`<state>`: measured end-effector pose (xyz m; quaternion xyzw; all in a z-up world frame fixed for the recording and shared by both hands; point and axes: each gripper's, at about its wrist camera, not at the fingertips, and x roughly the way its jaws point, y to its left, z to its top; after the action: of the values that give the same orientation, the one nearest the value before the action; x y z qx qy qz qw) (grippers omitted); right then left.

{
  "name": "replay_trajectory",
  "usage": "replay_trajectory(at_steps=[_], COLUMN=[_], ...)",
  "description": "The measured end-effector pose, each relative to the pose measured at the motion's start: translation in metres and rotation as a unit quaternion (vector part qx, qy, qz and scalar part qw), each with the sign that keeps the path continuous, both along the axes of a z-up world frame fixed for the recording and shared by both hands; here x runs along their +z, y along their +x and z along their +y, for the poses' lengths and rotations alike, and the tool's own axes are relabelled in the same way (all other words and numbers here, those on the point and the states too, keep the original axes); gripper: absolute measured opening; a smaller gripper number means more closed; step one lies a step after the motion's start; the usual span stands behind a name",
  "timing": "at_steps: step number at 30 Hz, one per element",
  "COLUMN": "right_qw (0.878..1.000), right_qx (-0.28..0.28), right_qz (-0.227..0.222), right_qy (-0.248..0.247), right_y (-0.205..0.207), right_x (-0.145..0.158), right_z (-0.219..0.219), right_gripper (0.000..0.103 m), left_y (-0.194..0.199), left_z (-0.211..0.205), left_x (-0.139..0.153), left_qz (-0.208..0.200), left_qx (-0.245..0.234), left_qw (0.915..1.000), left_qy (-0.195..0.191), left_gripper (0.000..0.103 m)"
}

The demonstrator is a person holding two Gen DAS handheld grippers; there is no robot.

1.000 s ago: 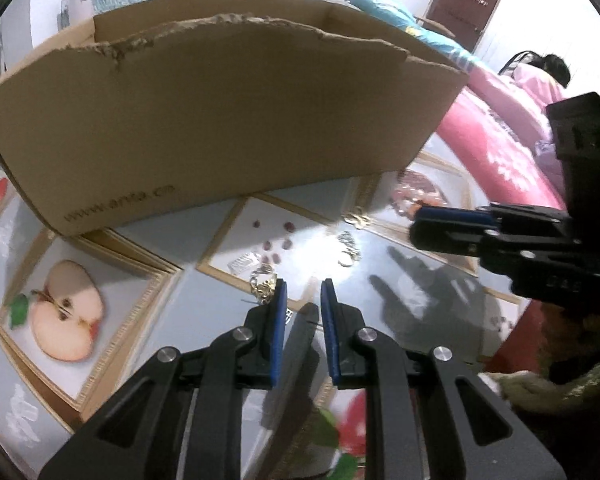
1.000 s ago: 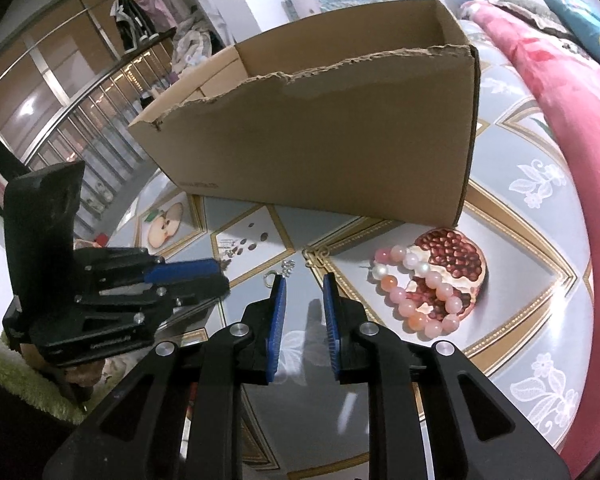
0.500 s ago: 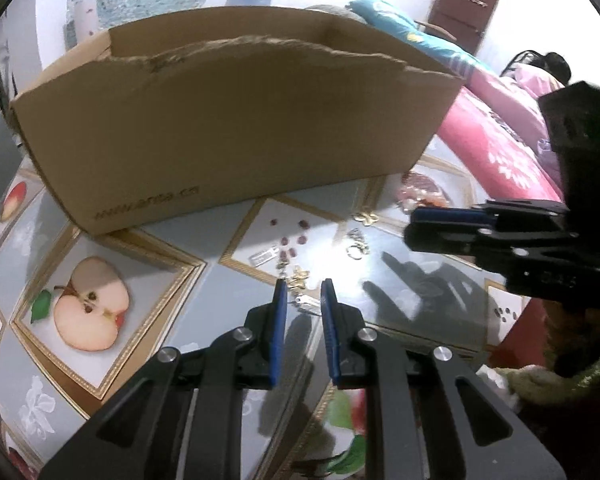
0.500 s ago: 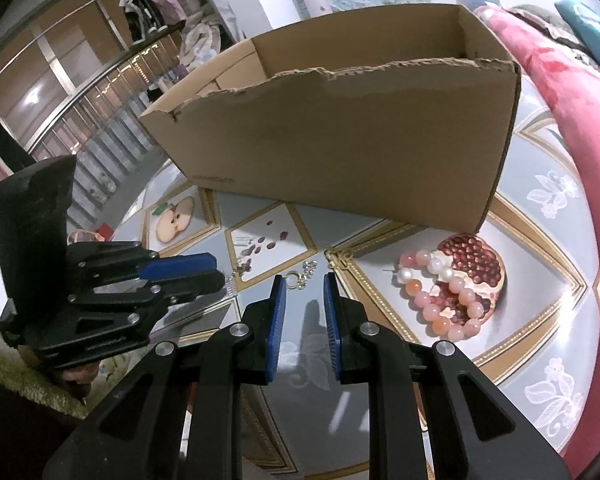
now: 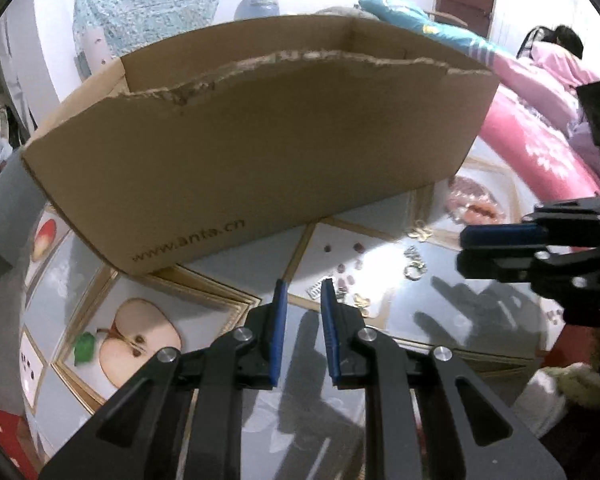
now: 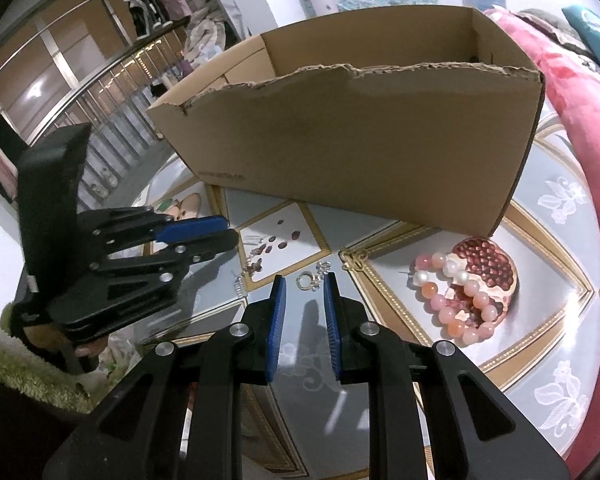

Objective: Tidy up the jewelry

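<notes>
While both your hand-held grippers, left (image 5: 303, 294) and right (image 6: 304, 290), hover unclenched and empty, you're picking: small earrings (image 6: 311, 280) lie just ahead; bead bracelet (image 6: 458, 300) right; lower, then clench

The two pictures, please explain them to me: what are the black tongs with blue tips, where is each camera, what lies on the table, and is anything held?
There is no robot. A person holds one hand tool in each hand; each tool is a gripper with two black fingers and blue pads, and a wide-angle camera on it looks forward along those fingers.

In the left camera's picture, the left gripper fills the bottom and the right gripper comes in from the right side. In the right camera's picture it is the reverse: the right gripper at the bottom, the left gripper at the left.

On the table, with its fruit-patterned cover, stands an open cardboard box. In front of it lie a pink bead bracelet, a small ring and other small jewelry pieces.

Nothing is held: both grippers show a narrow empty gap between the pads.
</notes>
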<state>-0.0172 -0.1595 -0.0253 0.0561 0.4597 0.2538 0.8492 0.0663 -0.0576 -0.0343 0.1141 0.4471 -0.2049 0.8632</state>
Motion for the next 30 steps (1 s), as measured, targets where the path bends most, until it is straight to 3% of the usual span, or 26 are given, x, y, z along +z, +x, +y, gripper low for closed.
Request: replay_trajectory(at_steps=[13, 18, 21, 30], right_qw=[1.000, 1.000, 1.000, 1.000], right_qx=[0.001, 0.000, -0.003, -0.003], right_qz=[0.004, 0.003, 0.001, -0.007], right_qy=[0.004, 0.005, 0.005, 0.003], right_y=[0.004, 0.006, 0.005, -0.001], right_x=[-0.001, -0.001, 0.000, 0.004], right_z=[0.001, 0.001, -0.001, -0.002], right_gripper=[0.019, 0.018, 0.018, 0.018], left_y=[0.009, 0.010, 0.007, 0.006], left_z=[-0.017, -0.019, -0.020, -0.018], left_x=[-0.006, -0.007, -0.007, -0.006], left_qz=[0.004, 0.005, 0.004, 0.006], left_qx=[-0.074, -0.091, -0.096, -0.068], left_qw=[0.9966, 0.9954, 0.9948, 0.9974], left_qy=[0.035, 0.031, 0.033, 0.020], left_gripper=[0.016, 0.012, 0.005, 0.004])
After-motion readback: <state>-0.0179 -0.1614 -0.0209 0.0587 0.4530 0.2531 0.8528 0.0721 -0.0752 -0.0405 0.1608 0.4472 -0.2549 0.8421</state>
